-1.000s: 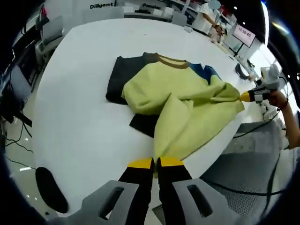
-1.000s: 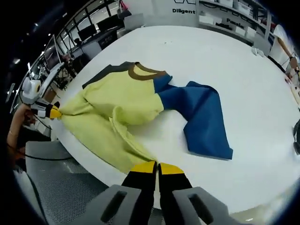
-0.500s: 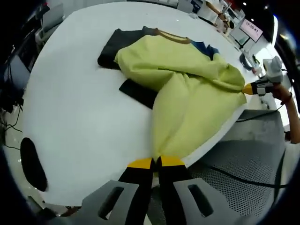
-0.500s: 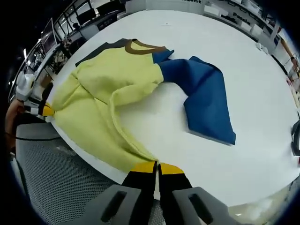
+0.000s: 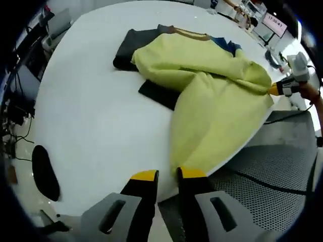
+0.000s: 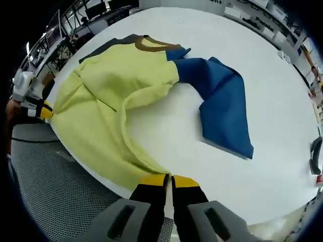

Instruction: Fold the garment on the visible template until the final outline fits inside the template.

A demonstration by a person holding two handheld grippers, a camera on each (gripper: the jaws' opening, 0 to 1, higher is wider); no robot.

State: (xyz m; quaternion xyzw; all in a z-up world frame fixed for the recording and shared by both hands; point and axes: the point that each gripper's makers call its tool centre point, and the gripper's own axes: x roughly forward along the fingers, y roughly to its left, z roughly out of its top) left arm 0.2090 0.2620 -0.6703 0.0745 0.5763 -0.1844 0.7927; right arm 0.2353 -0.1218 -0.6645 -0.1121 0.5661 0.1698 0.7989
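Left tongs (image 5: 162,175): parted, holding nothing, hem just beyond | Right tongs (image 6: 169,179): pinching yellow shirt (image 6: 108,96) hem | Shirt runs from frame bottom to dark template (image 5: 130,48) at top, on white bench (image 5: 86,116) | Right nearer.

Right hand-held gripper (image 6: 169,177) clamped on garment (image 6: 111,106) hem

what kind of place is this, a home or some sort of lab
Probably a lab or open workshop, not a home: a large round white table holds the yellow and blue sweatshirt, grey perforated flooring lies beside it, and shelving and desks with monitors line the background.
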